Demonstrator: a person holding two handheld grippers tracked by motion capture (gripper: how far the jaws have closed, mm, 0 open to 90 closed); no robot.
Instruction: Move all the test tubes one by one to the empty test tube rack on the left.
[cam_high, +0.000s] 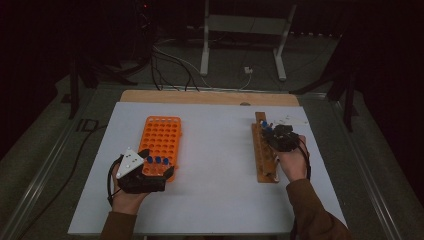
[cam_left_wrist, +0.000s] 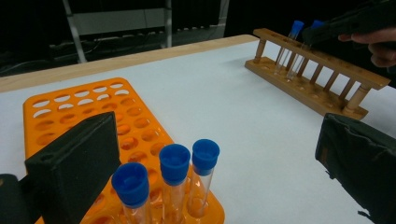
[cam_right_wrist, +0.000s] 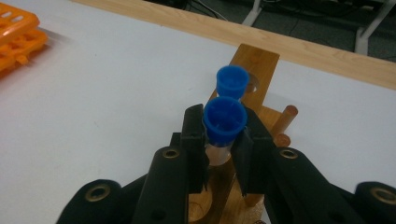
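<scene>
White table (cam_high: 215, 165), far wooden edge bare, room beyond dark and hard to read. Orange rack (cam_high: 162, 137) left of centre, lying flat; three blue-capped tubes (cam_left_wrist: 174, 179) upright in its near corner, lower ends cut off at the bottom edge of the left gripper view. Wooden rack (cam_high: 263, 150) right of centre, long side running away from the person, partly covered by the right hand in the high view. Left gripper (cam_high: 159, 174) at the near end of the orange rack, jaws spread wide, one either side of the three tubes, touching none. Right gripper (cam_right_wrist: 219, 149) over the wooden rack, jaws pressed together on a blue-capped tube (cam_right_wrist: 225, 120) just under its cap; glass below the pinch mostly hidden by the jaws, so seating in a hole not discernible. Second capped tube (cam_right_wrist: 232, 81) standing right behind it at the rack's far end. High view too dim and small to separate these two tubes.
</scene>
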